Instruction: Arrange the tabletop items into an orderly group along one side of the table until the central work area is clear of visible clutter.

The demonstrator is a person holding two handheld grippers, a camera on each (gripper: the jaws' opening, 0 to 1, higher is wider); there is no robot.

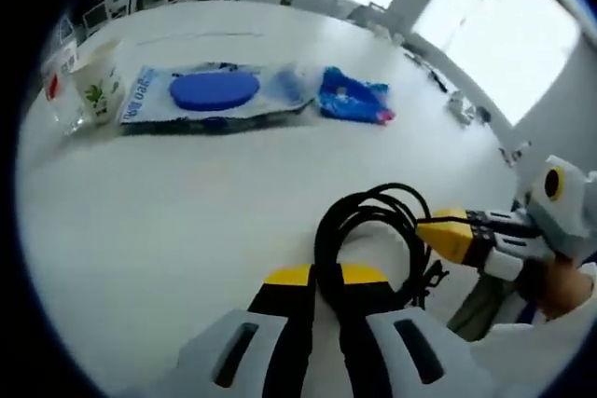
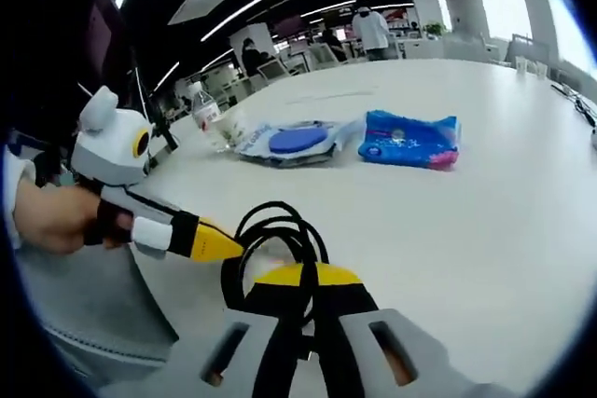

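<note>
A coiled black cable (image 1: 359,226) lies on the white table (image 1: 187,212) near its front edge. My left gripper (image 1: 326,277) is shut on the coil, with a strand running between its yellow-tipped jaws. My right gripper (image 1: 446,235) comes in from the right, its yellow tips against the coil's right side. In the right gripper view the same cable (image 2: 275,230) runs between the jaws of my right gripper (image 2: 308,277), which is shut on it. My left gripper (image 2: 213,244), held by a hand, touches the coil from the left.
Farther back lie a clear packet with a blue disc (image 1: 215,90) (image 2: 297,142), a blue crinkled packet (image 1: 353,100) (image 2: 410,140), a white cup (image 1: 98,89) and a clear bottle (image 2: 207,111). Office desks and people stand beyond the table.
</note>
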